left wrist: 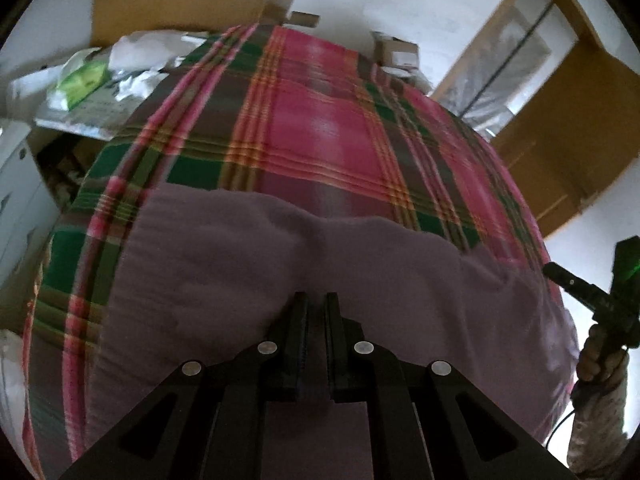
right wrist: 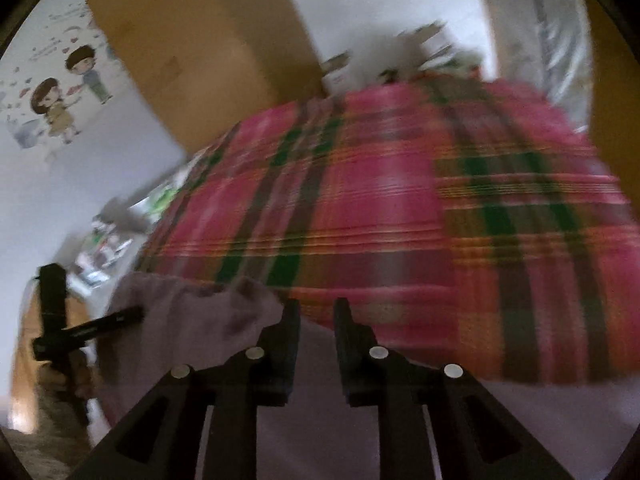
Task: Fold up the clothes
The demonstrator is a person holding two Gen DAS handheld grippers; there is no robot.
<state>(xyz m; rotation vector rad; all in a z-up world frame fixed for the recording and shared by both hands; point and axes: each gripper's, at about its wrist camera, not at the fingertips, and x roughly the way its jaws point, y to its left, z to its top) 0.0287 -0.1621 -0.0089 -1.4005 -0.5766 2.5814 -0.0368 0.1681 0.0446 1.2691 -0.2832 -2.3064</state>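
Observation:
A mauve-purple garment (left wrist: 224, 264) lies across the near part of a bed covered with a pink, green and orange plaid blanket (left wrist: 320, 120). My left gripper (left wrist: 316, 300) is shut on a fold of the purple garment, and cloth shows in the thin slit between its fingers. In the blurred right wrist view, my right gripper (right wrist: 316, 308) stands open over the garment's (right wrist: 192, 320) right part, with a clear gap between its fingers and nothing pinched. Each gripper also shows at the edge of the other's view, held by a hand (left wrist: 596, 356).
Plastic bags and papers (left wrist: 92, 80) are piled at the bed's far left. Small cardboard boxes (left wrist: 396, 52) stand at the far end. A wooden cabinet (left wrist: 560, 100) rises on the right and a brown board (right wrist: 208, 52) leans against the white wall. The plaid blanket (right wrist: 380, 200) beyond the garment is bare.

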